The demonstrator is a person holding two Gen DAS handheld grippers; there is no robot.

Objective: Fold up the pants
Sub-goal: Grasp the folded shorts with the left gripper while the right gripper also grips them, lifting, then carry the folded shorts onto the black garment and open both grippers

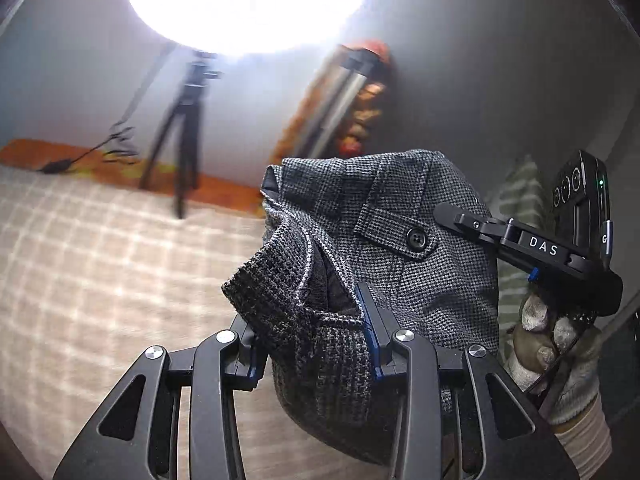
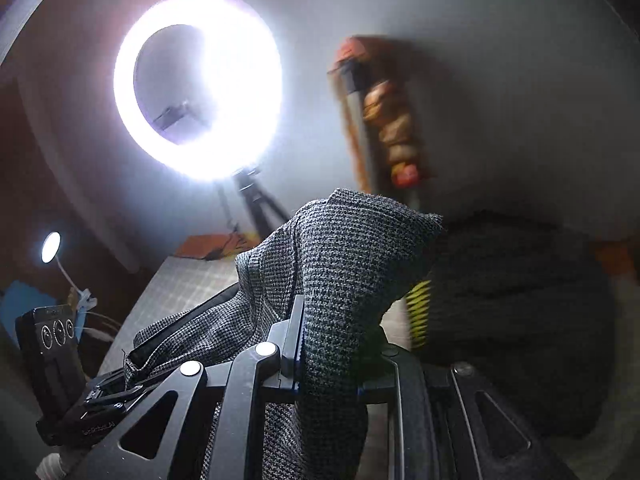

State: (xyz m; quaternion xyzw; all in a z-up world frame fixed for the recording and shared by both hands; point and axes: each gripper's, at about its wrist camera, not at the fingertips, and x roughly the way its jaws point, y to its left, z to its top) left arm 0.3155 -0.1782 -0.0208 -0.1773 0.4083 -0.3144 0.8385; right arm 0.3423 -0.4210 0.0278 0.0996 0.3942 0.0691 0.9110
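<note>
left wrist view: my left hand-held gripper [image 1: 316, 344] is clenched on a bunched fold of the grey houndstooth pants [image 1: 384, 232], held up above the checked bed cover [image 1: 100, 264]. the buttoned pocket flap [image 1: 404, 236] faces me. off to the right my gloved right hand [image 1: 556, 344] carries the right hand-held gripper [image 1: 452, 212], its finger touching the cloth. a ring light [image 1: 256, 4] on a tripod [image 1: 188, 120] glares behind.

right wrist view: my right hand-held gripper [image 2: 328, 360] grasps another fold of the pants [image 2: 344, 276], which drape over its fingers and hang below. the left hand-held gripper [image 2: 116, 388] shows at lower left, clamped on the cloth's edge. the ring light [image 2: 200, 88] shines above.
</note>
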